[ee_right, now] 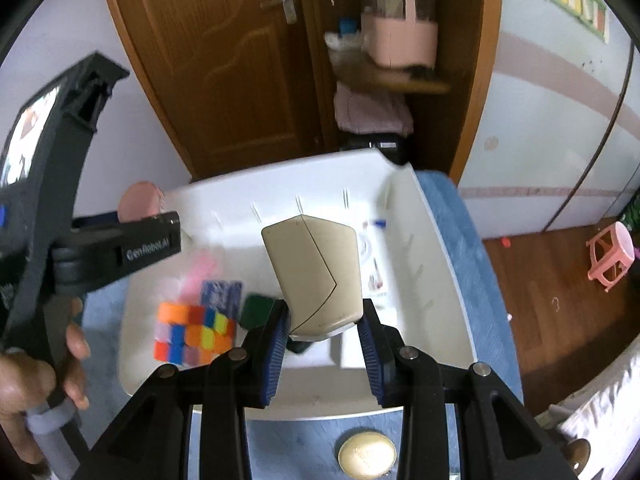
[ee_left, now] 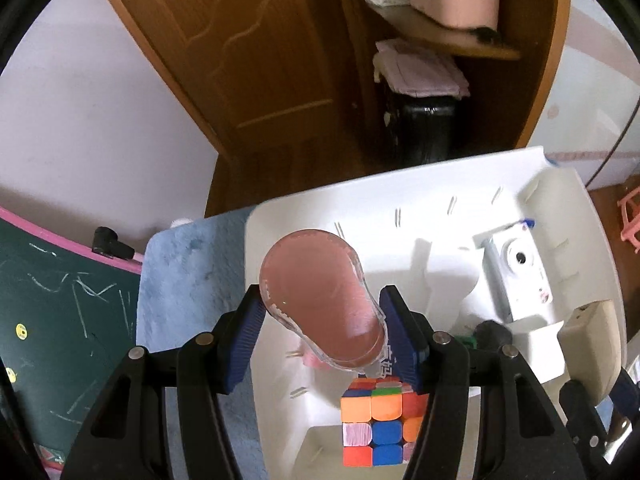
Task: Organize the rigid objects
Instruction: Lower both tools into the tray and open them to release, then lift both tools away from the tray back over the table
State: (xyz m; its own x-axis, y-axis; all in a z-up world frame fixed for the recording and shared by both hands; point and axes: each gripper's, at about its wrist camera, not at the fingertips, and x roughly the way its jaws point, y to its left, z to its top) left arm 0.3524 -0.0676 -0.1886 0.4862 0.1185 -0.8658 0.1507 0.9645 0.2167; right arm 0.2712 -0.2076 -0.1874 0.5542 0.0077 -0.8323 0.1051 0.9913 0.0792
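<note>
My left gripper [ee_left: 320, 320] is shut on a clear case with a pink inside [ee_left: 320, 292] and holds it above the white divided tray [ee_left: 420, 184]. A colourful puzzle cube [ee_left: 374, 424] lies in the tray below it. My right gripper [ee_right: 323, 332] is shut on a beige box [ee_right: 316, 276] over the same tray [ee_right: 432, 264]. The cube [ee_right: 196, 332] shows left of it, with a dark green block [ee_right: 258, 310] and a blue patterned piece [ee_right: 222, 296]. The beige box also shows at the right edge of the left wrist view [ee_left: 592, 344].
A white camera-like box [ee_left: 520, 276] lies in the tray's right compartment. The tray rests on a blue fuzzy mat [ee_left: 192, 264]. A gold round lid [ee_right: 366, 456] lies on the mat near me. A chalkboard [ee_left: 60, 320] is at left, a brown door [ee_left: 260, 60] behind.
</note>
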